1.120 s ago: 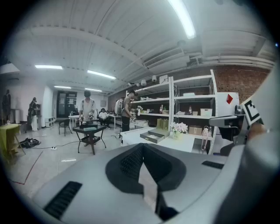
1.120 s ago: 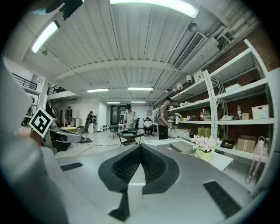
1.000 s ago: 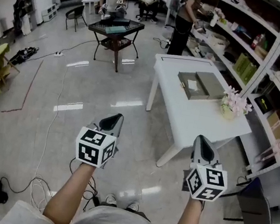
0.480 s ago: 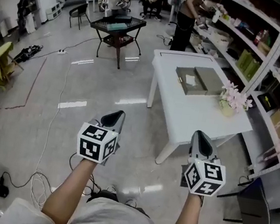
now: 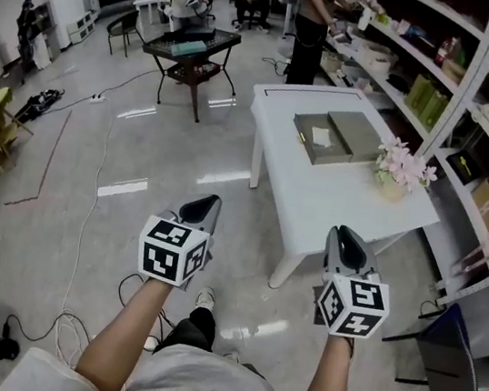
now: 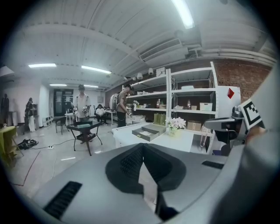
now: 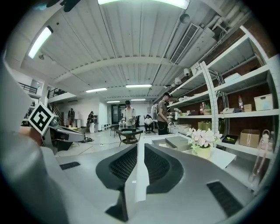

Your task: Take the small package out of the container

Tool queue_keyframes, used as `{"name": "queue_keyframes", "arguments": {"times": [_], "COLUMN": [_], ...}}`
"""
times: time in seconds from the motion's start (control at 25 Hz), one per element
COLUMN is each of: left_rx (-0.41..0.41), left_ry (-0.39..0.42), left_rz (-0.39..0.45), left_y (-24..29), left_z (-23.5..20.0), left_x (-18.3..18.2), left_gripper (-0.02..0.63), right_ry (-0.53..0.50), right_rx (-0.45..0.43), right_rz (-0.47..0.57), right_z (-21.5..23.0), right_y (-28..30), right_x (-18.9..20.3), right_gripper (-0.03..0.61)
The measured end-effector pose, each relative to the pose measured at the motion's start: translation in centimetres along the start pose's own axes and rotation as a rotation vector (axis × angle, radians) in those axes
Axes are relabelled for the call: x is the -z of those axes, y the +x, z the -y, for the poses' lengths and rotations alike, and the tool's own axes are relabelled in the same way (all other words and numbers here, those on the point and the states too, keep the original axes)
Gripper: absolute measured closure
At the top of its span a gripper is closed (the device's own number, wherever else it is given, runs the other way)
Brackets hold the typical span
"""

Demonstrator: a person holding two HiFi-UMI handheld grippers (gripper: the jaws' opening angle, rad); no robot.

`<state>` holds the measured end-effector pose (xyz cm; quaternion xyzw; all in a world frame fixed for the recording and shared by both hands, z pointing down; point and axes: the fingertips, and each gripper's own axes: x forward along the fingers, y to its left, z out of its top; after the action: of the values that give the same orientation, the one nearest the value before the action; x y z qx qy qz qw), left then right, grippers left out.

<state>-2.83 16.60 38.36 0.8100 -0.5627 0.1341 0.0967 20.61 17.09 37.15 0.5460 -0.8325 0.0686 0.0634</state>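
The approach step, by my judgement; both tools hover above the floor, well short of the white table (image 5: 335,204) at one o'clock. The left tool (image 5: 207,203) has its jaws together, empty; the right tool (image 5: 346,236) is opening its jaws by a slit, with nothing between them. The grey container (image 5: 323,155) lies open toward the table's far end, the small package (image 5: 320,137) white inside it; a flower pot (image 5: 393,188) stands at its four o'clock. Next: close in, then lower an opened tool over the package.
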Motion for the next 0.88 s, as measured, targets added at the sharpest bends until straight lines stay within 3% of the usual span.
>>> {"name": "queue_keyframes", "arguments": {"times": [0.48, 0.88], "left_rx": [0.044, 0.138], "left_ry": [-0.005, -0.001], "left_rz": [-0.030, -0.057], "left_y": [7.9, 16.5], "left_z": [-4.4, -10.2], "left_x": [-0.4, -2.2], "left_gripper": [0.611, 0.611], "right_ry": [0.007, 0.018], "right_rx": [0.033, 0.121], "right_rz": [-0.051, -0.088], "right_z": [1.6, 2.4], "right_y": [8.1, 16.4], "right_x": [0.7, -0.6], "right_gripper": [0.480, 0.462]}}
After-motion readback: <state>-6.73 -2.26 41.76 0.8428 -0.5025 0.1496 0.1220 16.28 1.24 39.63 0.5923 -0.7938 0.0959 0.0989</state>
